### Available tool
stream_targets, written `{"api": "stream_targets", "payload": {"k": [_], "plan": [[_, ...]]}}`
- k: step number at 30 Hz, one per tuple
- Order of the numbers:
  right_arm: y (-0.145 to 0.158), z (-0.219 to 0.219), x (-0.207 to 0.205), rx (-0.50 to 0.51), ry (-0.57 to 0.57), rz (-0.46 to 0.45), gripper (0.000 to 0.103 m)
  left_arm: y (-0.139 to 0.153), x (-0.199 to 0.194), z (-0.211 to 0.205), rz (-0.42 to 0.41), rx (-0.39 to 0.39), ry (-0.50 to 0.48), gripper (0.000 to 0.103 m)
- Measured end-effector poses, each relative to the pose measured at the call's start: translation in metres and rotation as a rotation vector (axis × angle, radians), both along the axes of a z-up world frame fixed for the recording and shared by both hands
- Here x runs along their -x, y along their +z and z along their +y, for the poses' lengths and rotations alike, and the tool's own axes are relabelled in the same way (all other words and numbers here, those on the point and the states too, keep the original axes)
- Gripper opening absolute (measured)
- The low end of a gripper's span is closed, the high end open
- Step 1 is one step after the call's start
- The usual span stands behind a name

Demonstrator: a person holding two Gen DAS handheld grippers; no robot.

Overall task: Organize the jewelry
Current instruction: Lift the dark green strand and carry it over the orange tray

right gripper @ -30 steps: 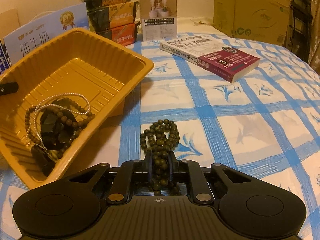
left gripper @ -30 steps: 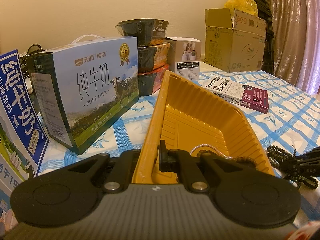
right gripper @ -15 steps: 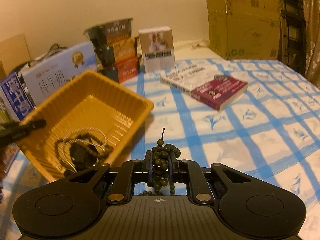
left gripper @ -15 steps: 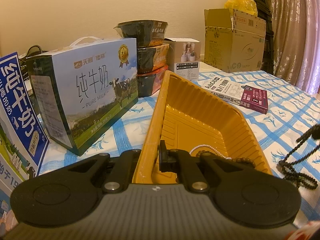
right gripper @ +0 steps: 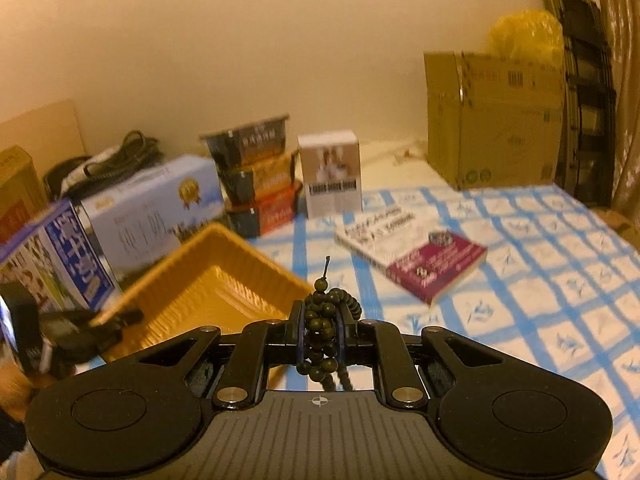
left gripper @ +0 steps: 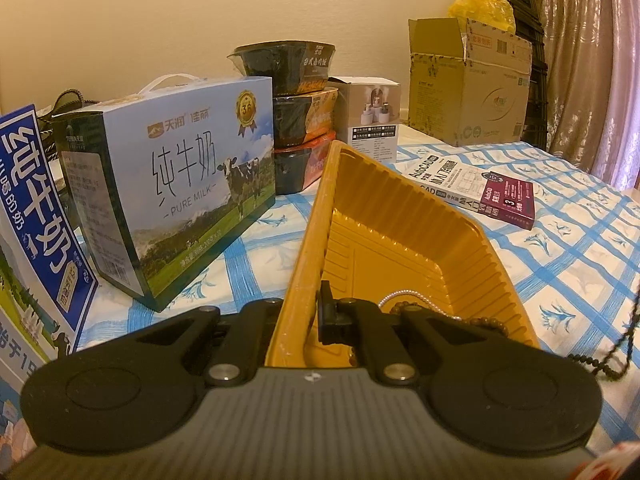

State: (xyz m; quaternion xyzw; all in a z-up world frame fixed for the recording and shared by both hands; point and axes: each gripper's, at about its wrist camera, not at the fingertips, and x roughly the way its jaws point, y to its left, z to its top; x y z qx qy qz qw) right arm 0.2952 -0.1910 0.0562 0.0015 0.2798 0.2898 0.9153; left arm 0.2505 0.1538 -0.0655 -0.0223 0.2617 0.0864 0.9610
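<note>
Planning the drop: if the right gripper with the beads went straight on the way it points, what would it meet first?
Probably the checked tablecloth, just right of the yellow tray; depth is unclear. The right gripper holds the bead string above it.

The right wrist view is blurry, so the words on the book (right gripper: 416,260) and the milk box (right gripper: 156,208) can't be read. In the left wrist view, the left hand-held gripper (left gripper: 298,312) hides most of the jewelry in the yellow tray (left gripper: 400,240). The dark bead string (left gripper: 616,344) runs off the right edge.
</note>
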Motion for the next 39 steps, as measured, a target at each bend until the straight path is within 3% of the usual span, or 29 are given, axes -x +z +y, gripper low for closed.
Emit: {"api": "stream_targets", "payload": {"k": [14,26,32,39], "plan": [[0.092,0.014,0.013,-0.058,0.095,-0.163,0.015,0.000,0.001,0.001,-0.003,0.012,0.007,0.005],[0.127,0.077,-0.002,-0.150,0.251,-0.188,0.015,0.000,0.001,0.000,-0.005,0.020,0.009,0.005],[0.124,0.110,-0.017,-0.182,0.270,-0.175,0.015,0.000,0.002,0.000,-0.006,0.023,0.010,0.005],[0.057,0.149,-0.052,-0.147,0.276,0.020,0.015,0.000,0.003,-0.001,-0.007,0.026,0.007,0.005]]}}
